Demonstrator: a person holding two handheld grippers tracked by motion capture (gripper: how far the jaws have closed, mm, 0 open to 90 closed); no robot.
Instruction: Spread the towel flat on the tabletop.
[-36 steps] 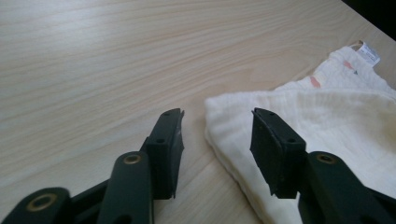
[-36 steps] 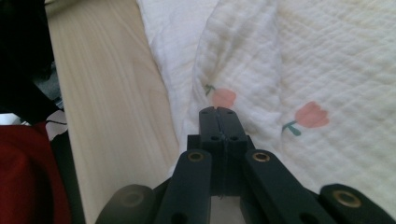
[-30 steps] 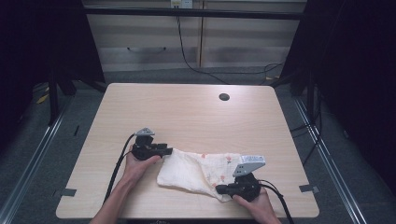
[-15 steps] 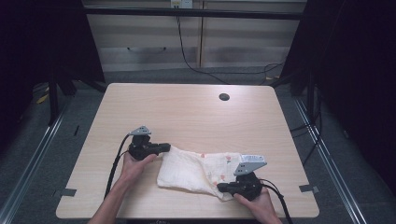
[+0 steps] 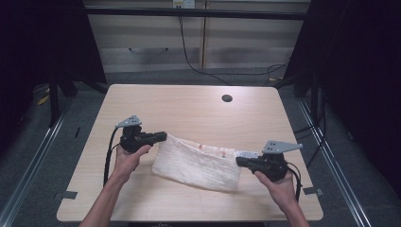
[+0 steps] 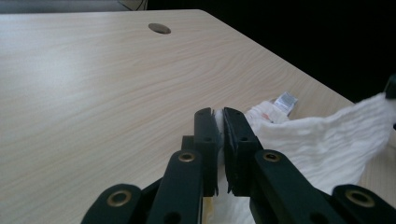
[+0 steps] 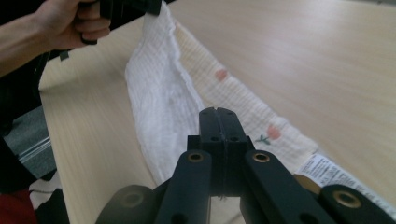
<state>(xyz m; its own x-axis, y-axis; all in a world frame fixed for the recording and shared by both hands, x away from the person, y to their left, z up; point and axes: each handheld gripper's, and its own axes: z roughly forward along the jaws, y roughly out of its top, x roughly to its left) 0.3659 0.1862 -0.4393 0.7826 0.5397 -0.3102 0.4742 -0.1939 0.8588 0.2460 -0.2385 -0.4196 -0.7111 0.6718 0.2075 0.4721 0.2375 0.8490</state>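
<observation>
Between the two grippers the cloth [image 5: 198, 161] spans left-right across the table's [image 5: 189, 109] near half — long axis running hand to hand. Left gripper [image 5: 161, 136] is clamped on one end, right gripper [image 5: 239, 161] on the other w/ the label; any further stretch pulls along that line.

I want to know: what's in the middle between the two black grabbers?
The white cloth stretches between the left gripper and the right gripper, clearest in the high view.
</observation>
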